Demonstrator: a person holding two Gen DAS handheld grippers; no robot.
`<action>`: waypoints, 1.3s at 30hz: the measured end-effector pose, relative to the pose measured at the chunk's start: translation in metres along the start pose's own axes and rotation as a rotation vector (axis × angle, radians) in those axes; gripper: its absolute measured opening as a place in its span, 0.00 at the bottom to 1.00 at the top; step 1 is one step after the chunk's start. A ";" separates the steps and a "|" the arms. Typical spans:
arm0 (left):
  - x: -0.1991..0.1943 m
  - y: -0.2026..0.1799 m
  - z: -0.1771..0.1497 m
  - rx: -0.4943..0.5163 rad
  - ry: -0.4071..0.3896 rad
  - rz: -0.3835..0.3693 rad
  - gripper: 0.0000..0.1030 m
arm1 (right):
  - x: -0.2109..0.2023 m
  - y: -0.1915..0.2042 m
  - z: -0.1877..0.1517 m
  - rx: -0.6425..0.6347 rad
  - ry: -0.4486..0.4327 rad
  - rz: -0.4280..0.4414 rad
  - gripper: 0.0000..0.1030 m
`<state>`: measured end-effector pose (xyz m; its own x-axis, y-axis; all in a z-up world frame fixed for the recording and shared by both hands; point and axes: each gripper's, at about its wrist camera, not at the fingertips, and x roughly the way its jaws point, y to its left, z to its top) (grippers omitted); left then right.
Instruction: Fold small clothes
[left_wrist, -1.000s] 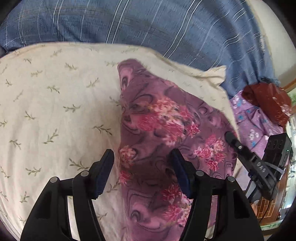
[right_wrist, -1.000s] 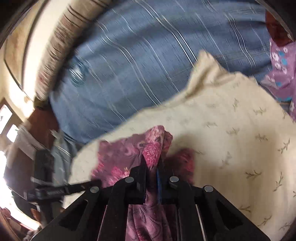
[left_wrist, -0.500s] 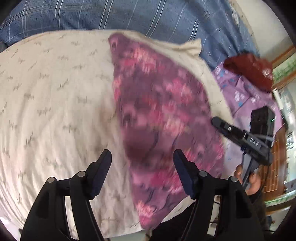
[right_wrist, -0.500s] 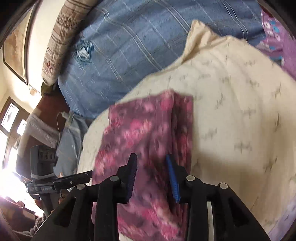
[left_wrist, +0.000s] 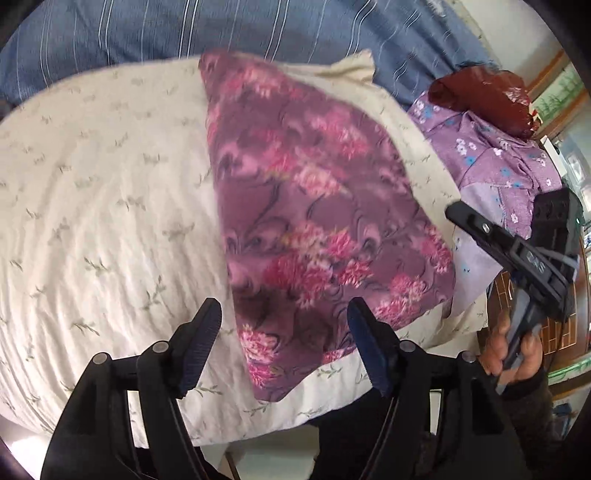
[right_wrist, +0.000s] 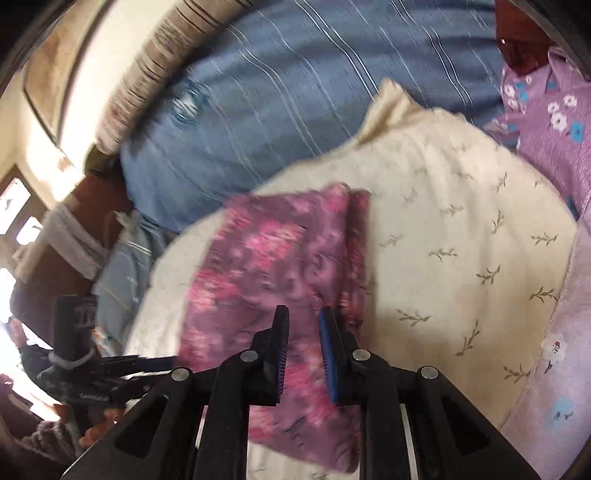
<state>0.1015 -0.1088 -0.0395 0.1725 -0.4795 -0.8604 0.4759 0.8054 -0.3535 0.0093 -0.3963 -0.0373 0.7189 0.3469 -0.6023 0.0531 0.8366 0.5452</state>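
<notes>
Two grippers hover over a folded purple floral cloth (left_wrist: 314, 221) that lies flat on a cream leaf-print pillow (left_wrist: 103, 206). The left gripper (left_wrist: 284, 339) has its jaws spread wide, empty, above the cloth's near edge. The right gripper (right_wrist: 303, 347) holds its jaws narrowly parted, gripping nothing. A lilac flowered garment (right_wrist: 546, 122) lies just beside the pillow, on a blue striped bedcover (right_wrist: 295, 92).

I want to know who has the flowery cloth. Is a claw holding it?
No. Both the left claw and the right claw are open above the purple flowery cloth, which lies folded on the cream pillow.
</notes>
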 end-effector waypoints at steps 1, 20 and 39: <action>0.002 0.001 0.002 -0.001 0.000 -0.002 0.68 | -0.006 0.002 -0.004 -0.008 -0.009 0.020 0.18; 0.036 0.023 0.128 -0.114 -0.115 0.107 0.71 | 0.066 0.010 0.072 -0.016 -0.047 -0.035 0.28; 0.055 0.020 0.104 -0.151 -0.114 0.235 0.85 | 0.085 -0.010 0.063 0.042 0.044 -0.196 0.84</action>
<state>0.2098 -0.1553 -0.0560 0.3623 -0.3033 -0.8813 0.2790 0.9375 -0.2079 0.1133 -0.4025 -0.0570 0.6613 0.1977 -0.7236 0.2186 0.8720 0.4380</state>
